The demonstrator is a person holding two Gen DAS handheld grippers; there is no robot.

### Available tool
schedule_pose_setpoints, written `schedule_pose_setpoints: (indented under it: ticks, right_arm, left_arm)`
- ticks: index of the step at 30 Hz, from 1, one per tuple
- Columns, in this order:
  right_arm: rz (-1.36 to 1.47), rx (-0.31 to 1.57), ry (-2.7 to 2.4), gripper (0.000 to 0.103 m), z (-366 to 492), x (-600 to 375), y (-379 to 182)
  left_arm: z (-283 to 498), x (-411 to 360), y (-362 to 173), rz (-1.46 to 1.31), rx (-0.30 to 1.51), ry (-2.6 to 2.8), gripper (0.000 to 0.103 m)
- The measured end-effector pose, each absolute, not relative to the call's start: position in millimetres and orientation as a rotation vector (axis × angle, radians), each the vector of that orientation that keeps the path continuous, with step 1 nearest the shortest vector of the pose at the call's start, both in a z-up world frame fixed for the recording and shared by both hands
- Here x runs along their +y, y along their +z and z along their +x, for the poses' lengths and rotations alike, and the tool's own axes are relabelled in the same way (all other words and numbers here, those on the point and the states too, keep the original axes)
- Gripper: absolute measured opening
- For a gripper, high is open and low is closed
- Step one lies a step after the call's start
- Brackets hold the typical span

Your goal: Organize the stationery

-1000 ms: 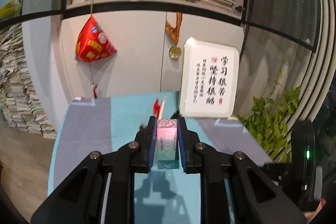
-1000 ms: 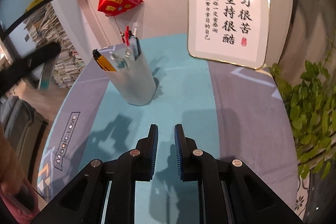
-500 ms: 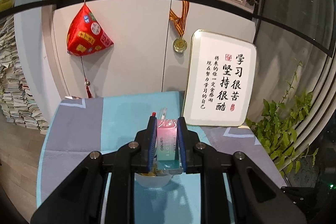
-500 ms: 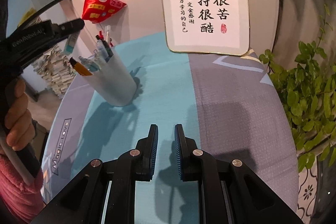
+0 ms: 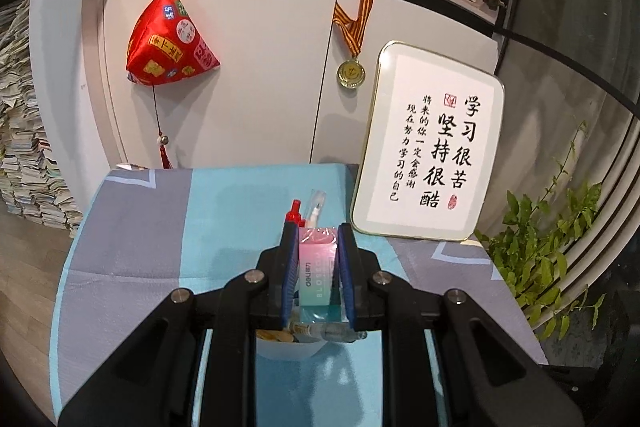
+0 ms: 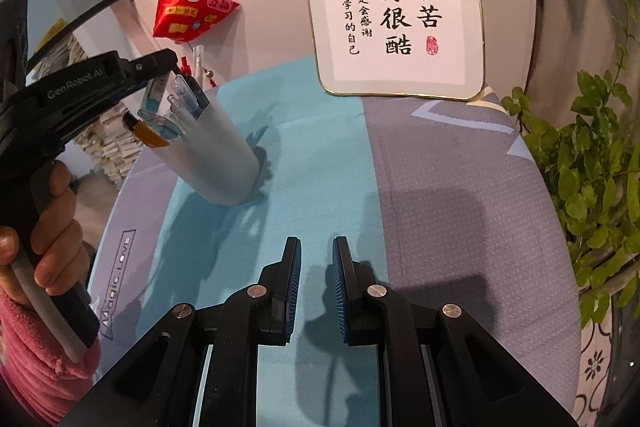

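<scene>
My left gripper [image 5: 318,239] is shut on a pink-and-teal eraser [image 5: 318,267] and holds it right above the mouth of a white pen cup [image 5: 286,347]. The cup [image 6: 216,151] stands on the teal cloth and holds several pens and a yellow cutter [image 6: 146,131]. From the right wrist view the left gripper [image 6: 170,65] hangs over the cup's rim. My right gripper [image 6: 316,255] is empty, its jaws a small gap apart, low over the cloth in front of the cup.
A framed calligraphy board [image 5: 430,147] leans against the cabinet at the back right. A red pyramid ornament [image 5: 170,39] and a medal [image 5: 351,73] hang on the cabinet. A green plant [image 6: 592,163] stands off the table's right edge.
My left gripper has carried the eraser toward the pen cup and now sits over its mouth. The right gripper has drifted right and stays empty.
</scene>
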State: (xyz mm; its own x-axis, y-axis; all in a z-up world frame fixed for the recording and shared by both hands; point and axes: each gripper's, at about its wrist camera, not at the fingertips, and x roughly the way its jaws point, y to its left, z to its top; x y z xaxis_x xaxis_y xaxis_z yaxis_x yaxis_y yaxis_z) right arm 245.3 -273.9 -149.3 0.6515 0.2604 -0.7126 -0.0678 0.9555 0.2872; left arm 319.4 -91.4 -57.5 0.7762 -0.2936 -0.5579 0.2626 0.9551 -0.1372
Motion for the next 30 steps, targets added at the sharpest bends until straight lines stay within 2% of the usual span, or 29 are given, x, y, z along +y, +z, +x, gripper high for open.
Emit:
schedule_pose_setpoints:
  ticks: [19, 21, 24, 30]
  right_arm:
    - [0.239, 0.861, 0.203, 0.015, 249, -269, -152]
    - [0.24, 0.861, 0.203, 0.015, 249, -269, -153]
    - [0.243, 0.863, 0.202, 0.015, 248, -269, -153]
    - [0.244, 0.861, 0.202, 0.015, 247, -269, -151]
  left_arm:
    - [317, -82, -65, -0.066, 0.641, -0.294, 0.019]
    - [316, -82, -64, -0.068, 0.639, -0.299, 0.023]
    - [313, -81, -61, -0.064, 0.629, -0.303, 0.035]
    - [302, -74, -51, -0.075, 0.606, -0.302, 0.038]
